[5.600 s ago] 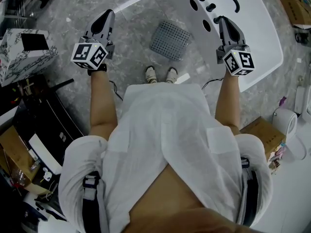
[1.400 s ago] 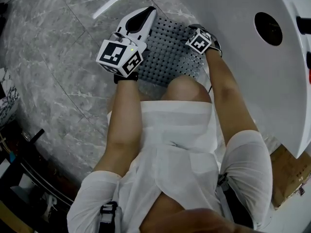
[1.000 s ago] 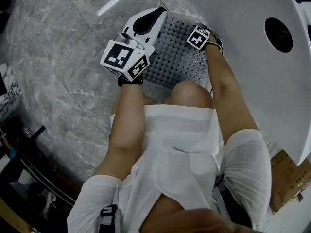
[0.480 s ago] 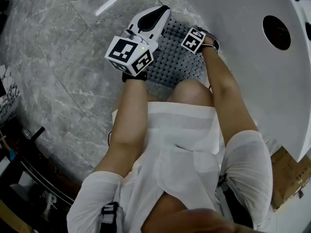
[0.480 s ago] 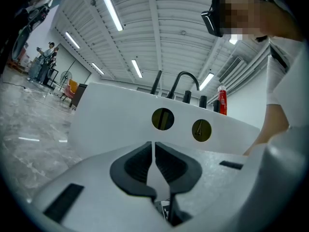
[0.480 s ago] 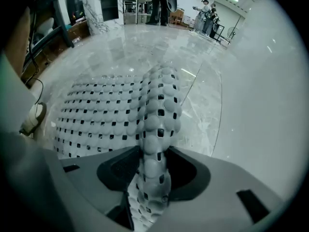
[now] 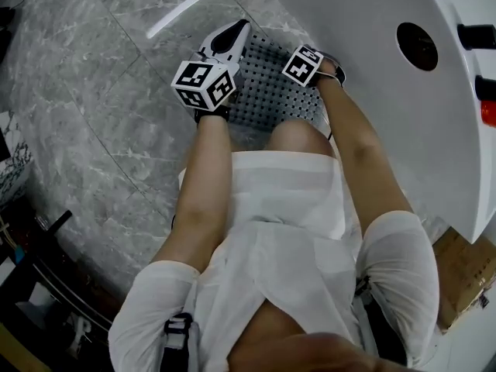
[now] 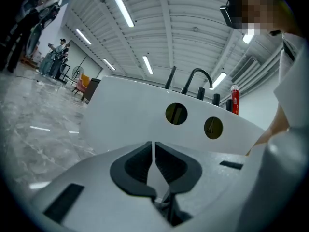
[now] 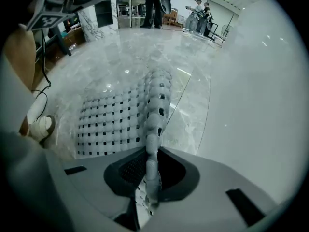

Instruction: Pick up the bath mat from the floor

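— What do we stand on here?
— We see a grey marbled floor (image 7: 101,107), glossy, with pale veins running through it.
— And what do we find lying on it?
— We find the grey, perforated bath mat (image 7: 271,91) just beside the white tub (image 7: 434,130), which stands on the same floor. Most of the mat lies flat, but its tub-side edge rises off the stone in a fold.
— Anything else down there?
— We make out a shoe (image 9: 41,125) at the mat's near edge and a cardboard box (image 7: 465,273) by the tub's end.
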A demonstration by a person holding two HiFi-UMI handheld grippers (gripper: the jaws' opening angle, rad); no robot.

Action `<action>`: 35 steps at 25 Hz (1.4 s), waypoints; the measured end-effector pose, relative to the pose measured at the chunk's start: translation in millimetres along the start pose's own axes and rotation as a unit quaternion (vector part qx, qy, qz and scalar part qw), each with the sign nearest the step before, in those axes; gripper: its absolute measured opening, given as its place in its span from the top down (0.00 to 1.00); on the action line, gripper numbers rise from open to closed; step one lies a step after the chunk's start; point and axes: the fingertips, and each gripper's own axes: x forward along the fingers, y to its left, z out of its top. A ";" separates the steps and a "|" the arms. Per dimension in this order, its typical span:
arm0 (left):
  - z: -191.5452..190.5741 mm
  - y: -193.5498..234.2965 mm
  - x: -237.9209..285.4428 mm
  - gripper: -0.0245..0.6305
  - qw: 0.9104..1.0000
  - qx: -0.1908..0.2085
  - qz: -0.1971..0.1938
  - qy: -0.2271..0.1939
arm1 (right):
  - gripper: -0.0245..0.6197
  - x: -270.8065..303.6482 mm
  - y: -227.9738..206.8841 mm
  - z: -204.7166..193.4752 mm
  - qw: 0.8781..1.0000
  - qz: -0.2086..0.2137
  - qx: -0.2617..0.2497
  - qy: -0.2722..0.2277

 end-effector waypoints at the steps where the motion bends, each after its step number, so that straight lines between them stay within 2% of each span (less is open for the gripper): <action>1: -0.3 2.6 -0.5 0.93 1.000 -0.009 0.004 -0.003 | 0.85 -7.6 -1.0 2.0 1.000 0.001 0.006 -0.001; 3: -5.4 4.3 -0.1 0.93 1.000 -0.009 0.007 0.006 | 0.86 -24.3 -1.5 5.4 1.000 0.007 0.022 -0.005; 7: -15.9 7.1 -1.7 0.93 0.999 0.020 0.005 0.036 | 0.86 -61.3 -4.5 12.4 0.999 0.006 0.040 -0.027; 12: -6.5 19.8 -5.7 0.93 1.000 -0.004 0.022 0.010 | 0.87 -105.8 -26.6 27.6 0.994 -0.029 0.070 -0.084; 16: -6.6 12.7 2.0 0.93 1.000 0.010 0.013 0.012 | 0.88 -135.7 -45.1 47.5 0.976 -0.038 0.144 -0.156; 19: -7.4 8.7 4.2 0.93 1.000 0.014 0.009 0.012 | 0.88 -157.6 -54.7 62.5 0.959 -0.062 0.177 -0.211; 22: -6.2 7.0 6.3 0.93 1.000 0.017 0.013 0.005 | 0.88 -178.8 -66.1 72.6 0.931 -0.084 0.225 -0.275; 26: -1.8 6.9 5.8 0.93 0.999 0.037 0.018 0.001 | 0.88 -208.4 -77.3 81.1 0.874 -0.082 0.298 -0.374; 30: 4.9 13.5 -1.6 0.93 0.999 0.033 0.027 -0.014 | 0.88 -237.4 -76.4 94.4 0.822 -0.078 0.327 -0.460; 35: 15.5 18.4 -7.3 0.93 0.997 0.042 0.047 -0.034 | 0.88 -266.8 -78.6 109.0 0.768 -0.084 0.355 -0.526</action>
